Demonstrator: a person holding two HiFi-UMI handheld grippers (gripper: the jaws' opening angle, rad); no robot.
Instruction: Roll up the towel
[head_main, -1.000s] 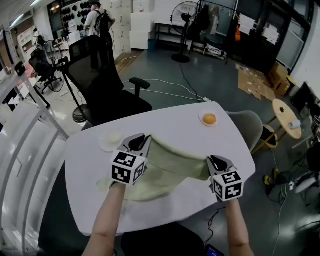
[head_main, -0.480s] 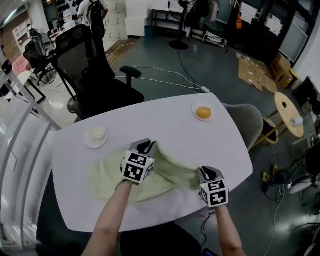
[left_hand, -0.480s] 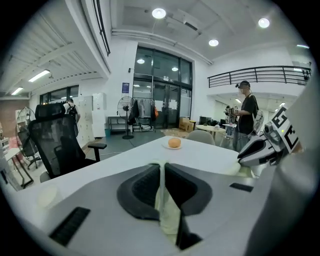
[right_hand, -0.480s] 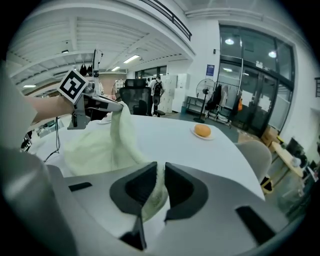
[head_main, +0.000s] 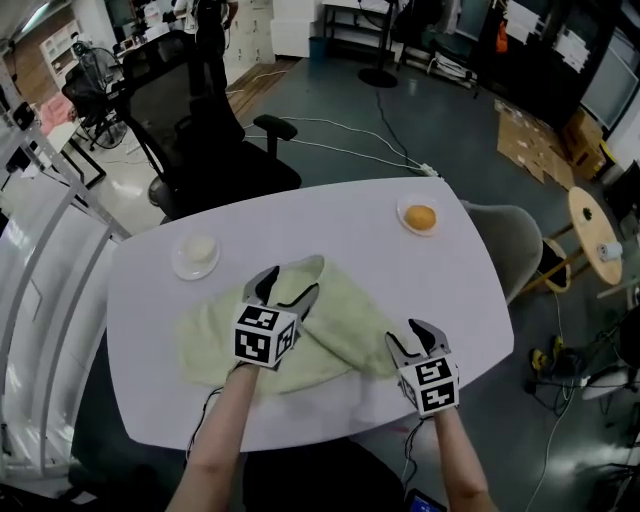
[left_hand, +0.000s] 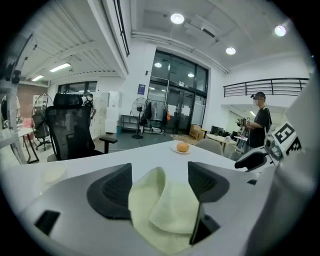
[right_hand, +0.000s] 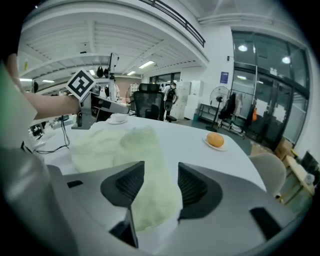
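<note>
A pale yellow-green towel (head_main: 335, 330) lies on the white table (head_main: 400, 270), its near edge folded over onto the rest. My left gripper (head_main: 288, 286) sits low over the fold's left end. Its jaws are opening and stand wide, with a peak of towel (left_hand: 165, 210) loose between them. My right gripper (head_main: 408, 336) is at the fold's right end near the table's front edge. Its jaws are opening too, with the towel (right_hand: 145, 175) lying between them, not pinched. The left gripper (left_hand: 160, 182) and right gripper (right_hand: 157, 185) each show both dark ribbed pads apart.
An orange on a white plate (head_main: 420, 217) sits at the far right of the table. A small white dish (head_main: 195, 255) is at the far left. A black office chair (head_main: 200, 130) stands behind the table, a grey chair (head_main: 505, 245) at its right. A person (left_hand: 260, 120) stands in the background.
Both grippers came down with the lifted towel edge and laid it over the rest of the towel. Both pairs of jaws, shut on the towel before, have opened.
</note>
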